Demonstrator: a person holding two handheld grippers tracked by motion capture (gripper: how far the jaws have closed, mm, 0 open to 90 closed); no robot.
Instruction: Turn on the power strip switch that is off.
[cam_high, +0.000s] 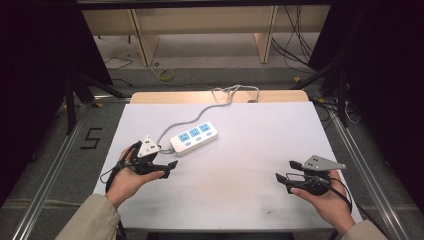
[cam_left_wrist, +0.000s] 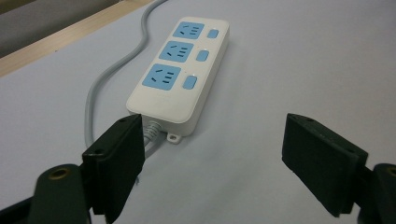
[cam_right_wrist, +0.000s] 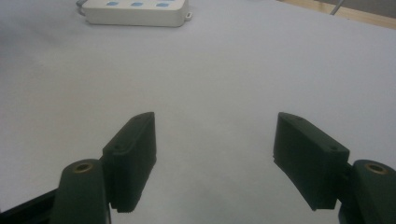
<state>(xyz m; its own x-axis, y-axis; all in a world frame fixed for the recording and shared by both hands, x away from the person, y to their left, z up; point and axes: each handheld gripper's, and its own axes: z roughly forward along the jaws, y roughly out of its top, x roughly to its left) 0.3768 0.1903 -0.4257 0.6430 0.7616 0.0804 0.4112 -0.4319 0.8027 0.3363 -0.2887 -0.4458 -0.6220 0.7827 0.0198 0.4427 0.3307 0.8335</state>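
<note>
White sheeting covers the bench (cam_high: 240, 170), where the white plastic three-socket power strip with blue faces (cam_left_wrist: 180, 77) lies just ahead of the left claw (cam_high: 169, 169), jaws spread empty; likely approach: straddle its cable end squarely, while the right claw (cam_high: 286, 172), also agape, waits well apart.

We see a white power strip (cam_high: 194, 137) with three blue sockets and three blue switches lying flat on the white table (cam_high: 250, 170), its grey cord (cam_high: 200, 112) trailing away to the far edge.
</note>
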